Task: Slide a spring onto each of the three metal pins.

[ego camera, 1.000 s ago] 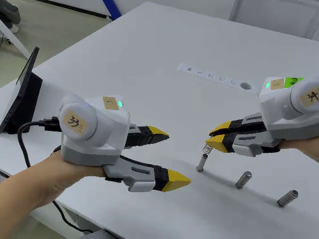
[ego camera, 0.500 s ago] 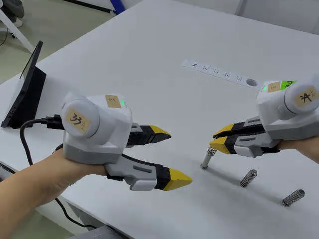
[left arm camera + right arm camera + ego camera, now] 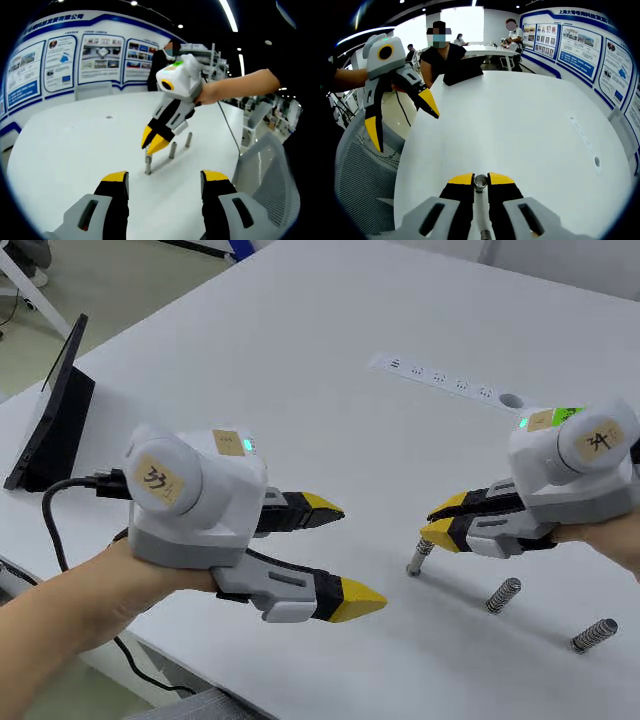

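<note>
Three metal pins stand in a row on the white table [image 3: 300, 370]. My right gripper [image 3: 437, 522] is shut on a spring [image 3: 480, 183] at the top of the nearest pin [image 3: 418, 560], which leans a little. In the left gripper view that spring [image 3: 148, 158] sits on the upper part of its pin, under the right gripper [image 3: 152, 143]. The other two pins [image 3: 503, 595] [image 3: 594, 635] wear coils along their length. My left gripper [image 3: 345, 555] hovers open to the left of the pins, holding nothing; its jaws [image 3: 165, 176] point at the row.
A white power strip [image 3: 440, 380] lies at the far side of the table. A black screen [image 3: 55, 410] stands at the left edge, with a black cable [image 3: 60, 530] running under my left arm. People sit behind a table in the right gripper view.
My right gripper has sunk closer to the table, carrying the spring lower on the nearest pin. The left gripper has stayed put and open. The head camera has shifted slightly.
</note>
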A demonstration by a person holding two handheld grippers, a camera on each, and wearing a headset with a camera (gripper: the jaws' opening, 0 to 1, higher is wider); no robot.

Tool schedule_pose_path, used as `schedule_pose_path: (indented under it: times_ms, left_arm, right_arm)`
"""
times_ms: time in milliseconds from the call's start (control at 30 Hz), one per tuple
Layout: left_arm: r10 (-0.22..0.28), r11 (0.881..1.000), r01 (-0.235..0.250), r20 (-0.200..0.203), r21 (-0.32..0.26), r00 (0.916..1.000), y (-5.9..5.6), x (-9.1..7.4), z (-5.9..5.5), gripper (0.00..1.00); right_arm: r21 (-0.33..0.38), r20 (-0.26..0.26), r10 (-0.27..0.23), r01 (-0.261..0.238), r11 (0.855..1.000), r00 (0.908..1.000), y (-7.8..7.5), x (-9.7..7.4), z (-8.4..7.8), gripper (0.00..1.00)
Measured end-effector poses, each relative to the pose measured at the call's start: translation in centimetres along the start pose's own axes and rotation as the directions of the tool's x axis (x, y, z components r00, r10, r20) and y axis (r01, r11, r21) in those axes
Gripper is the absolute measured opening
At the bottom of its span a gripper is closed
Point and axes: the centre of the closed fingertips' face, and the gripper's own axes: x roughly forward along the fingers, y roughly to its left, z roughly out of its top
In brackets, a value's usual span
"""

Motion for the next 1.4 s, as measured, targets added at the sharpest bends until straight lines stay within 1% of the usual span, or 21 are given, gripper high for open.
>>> schedule_pose_path:
  times_ms: [67, 200, 433, 600, 733, 833, 967, 1233, 1400]
  left_arm:
    - [0.001, 1.000, -0.001, -0.002, 0.000, 1.0000, 0.0, 0.0, -0.1, 0.59]
    - [-0.001, 1.000, 0.001, -0.004, -0.004, 1.0000, 0.0, 0.0, -0.3, 0.59]
    - [0.001, 1.000, -0.001, -0.004, -0.015, 1.0000, 0.0, -0.2, -0.5, 0.59]
    - [0.003, 1.000, -0.003, 0.005, -0.027, 1.0000, 0.0, -0.3, -0.6, 0.59]
    - [0.007, 1.000, -0.007, -0.001, -0.024, 1.0000, 0.1, -0.3, -0.8, 0.59]
    - [0.007, 1.000, -0.007, 0.002, -0.028, 1.0000, 0.1, -0.3, -0.8, 0.59]
    - [0.005, 0.999, -0.005, 0.008, -0.038, 1.0000, 0.0, -0.2, -0.8, 0.58]
    - [0.004, 0.999, -0.004, -0.005, -0.037, 1.0000, -0.3, -0.2, -1.1, 0.58]
    - [0.003, 0.999, -0.003, -0.004, -0.039, 1.0000, -0.3, -0.2, -1.1, 0.58]
  right_arm:
    - [-0.009, -0.015, 0.002, -0.002, 1.000, 0.9999, 0.1, 0.3, -0.3, 0.11]
    - [-0.006, -0.028, 0.001, -0.001, 1.000, 0.9996, 0.1, 0.9, -0.7, 0.11]
    - [-0.001, -0.045, 0.001, -0.001, 1.000, 0.9990, 0.1, 1.3, -1.1, 0.11]
    - [0.004, -0.051, -0.001, 0.001, 1.000, 0.9987, 0.1, 1.7, -1.4, 0.11]
    - [0.002, -0.056, -0.002, 0.003, 1.000, 0.9984, 0.3, 2.0, -1.6, 0.11]
    - [-0.002, -0.060, -0.003, 0.003, 1.000, 0.9982, 0.3, 2.2, -1.7, 0.11]
    - [-0.005, -0.067, -0.004, 0.004, 1.000, 0.9977, 0.3, 2.5, -2.2, 0.11]
    - [-0.001, -0.071, -0.007, 0.006, 1.000, 0.9975, 0.0, 2.8, -2.7, 0.11]
    - [0.001, -0.069, -0.011, 0.011, 1.000, 0.9976, -0.2, 2.8, -2.7, 0.11]
